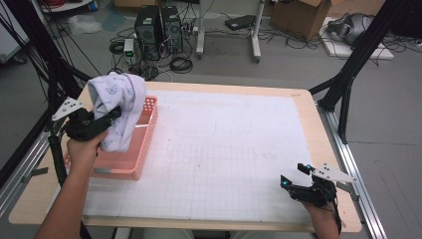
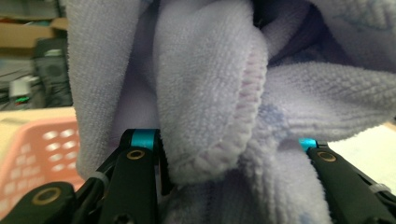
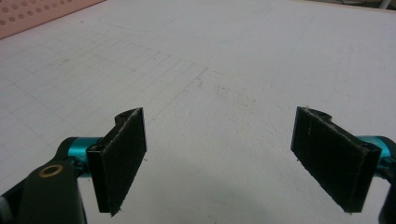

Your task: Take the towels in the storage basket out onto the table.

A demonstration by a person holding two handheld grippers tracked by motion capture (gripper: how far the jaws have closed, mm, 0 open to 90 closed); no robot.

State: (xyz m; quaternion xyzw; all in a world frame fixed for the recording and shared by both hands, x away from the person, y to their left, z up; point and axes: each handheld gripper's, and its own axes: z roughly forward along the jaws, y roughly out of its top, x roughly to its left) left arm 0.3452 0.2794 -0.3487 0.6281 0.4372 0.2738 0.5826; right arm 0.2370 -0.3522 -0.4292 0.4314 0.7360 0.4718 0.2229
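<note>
While the left gripper (image 1: 115, 113) clamps the towel (image 1: 119, 107), it hangs lengthwise downward into the pink basket (image 1: 142, 149) at frame left; the right gripper (image 1: 294, 175) gapes wide at lower right.

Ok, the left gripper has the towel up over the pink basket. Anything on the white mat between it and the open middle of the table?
Nothing visible. The towel hangs from the left gripper above the pink basket, and the white mat beside it lies bare. The right gripper sits open near the mat's front right corner, off that path.
</note>
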